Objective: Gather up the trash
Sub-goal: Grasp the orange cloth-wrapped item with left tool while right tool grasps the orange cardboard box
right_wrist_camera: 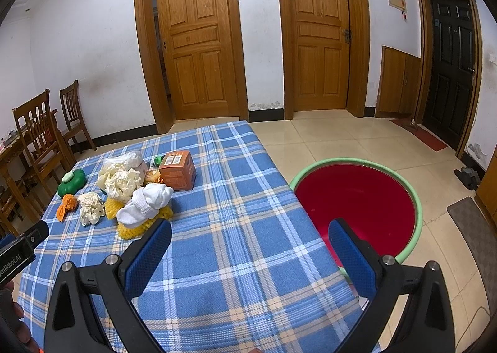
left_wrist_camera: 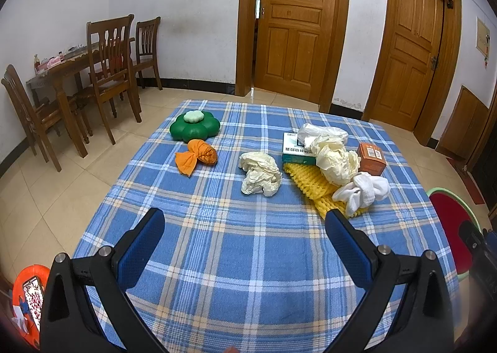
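We hold both tongs spread wide and empty above the bench (left_wrist_camera: 217, 259): the left tongs (left_wrist_camera: 245, 222) face the trash, the right tongs (right_wrist_camera: 250, 233) hang at the bench edge over the red basin (right_wrist_camera: 357, 197) on the floor. On the plaid cloth we count two cream paper wads (left_wrist_camera: 260, 173), one white sock bundle (left_wrist_camera: 362, 190) on one yellow foam net (left_wrist_camera: 307, 182), one orange cloth knot (left_wrist_camera: 198, 154), one green flower-shaped object (left_wrist_camera: 194, 128), one orange box (left_wrist_camera: 371, 158) and one green-and-white box (left_wrist_camera: 293, 148). All sit clustered at the far half.
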`<control>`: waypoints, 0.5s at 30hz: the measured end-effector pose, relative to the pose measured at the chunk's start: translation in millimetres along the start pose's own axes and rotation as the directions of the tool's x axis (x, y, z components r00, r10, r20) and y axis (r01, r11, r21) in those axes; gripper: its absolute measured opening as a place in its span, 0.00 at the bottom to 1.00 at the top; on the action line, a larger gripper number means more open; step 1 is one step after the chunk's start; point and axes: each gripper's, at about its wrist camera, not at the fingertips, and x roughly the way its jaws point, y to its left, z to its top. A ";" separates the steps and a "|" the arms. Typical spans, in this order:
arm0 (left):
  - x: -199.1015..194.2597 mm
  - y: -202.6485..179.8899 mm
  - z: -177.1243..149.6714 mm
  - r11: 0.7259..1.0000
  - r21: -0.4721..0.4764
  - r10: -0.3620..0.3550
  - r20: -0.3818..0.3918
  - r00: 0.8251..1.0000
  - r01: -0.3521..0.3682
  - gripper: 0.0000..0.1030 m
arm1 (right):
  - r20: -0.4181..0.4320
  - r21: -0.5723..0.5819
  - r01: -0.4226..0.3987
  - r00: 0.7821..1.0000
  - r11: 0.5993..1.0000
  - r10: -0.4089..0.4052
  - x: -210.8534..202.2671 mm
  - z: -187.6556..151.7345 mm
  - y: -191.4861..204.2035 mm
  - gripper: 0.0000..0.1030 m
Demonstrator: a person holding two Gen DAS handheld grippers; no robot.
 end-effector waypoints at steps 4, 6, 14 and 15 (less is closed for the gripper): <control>1.1 5.4 -6.3 1.000 -0.004 0.003 -0.006 1.000 -0.003 0.98 | -0.014 0.005 0.001 1.000 1.000 -0.001 3.5 -10.3 0.2 1.00; 2.4 6.6 -7.4 1.000 -0.004 0.005 -0.011 1.000 -0.005 0.98 | -0.021 0.003 -0.001 1.000 1.000 0.001 5.6 -11.4 0.1 1.00; 14.8 9.8 0.5 1.000 -0.002 0.016 -0.036 0.999 -0.016 0.98 | -0.040 0.007 -0.043 0.998 0.999 0.044 20.0 -7.0 -0.5 1.00; 16.9 11.2 1.9 1.000 -0.003 0.016 -0.039 0.999 -0.016 0.98 | -0.042 0.011 -0.046 0.998 0.999 0.047 22.9 -5.4 -0.2 1.00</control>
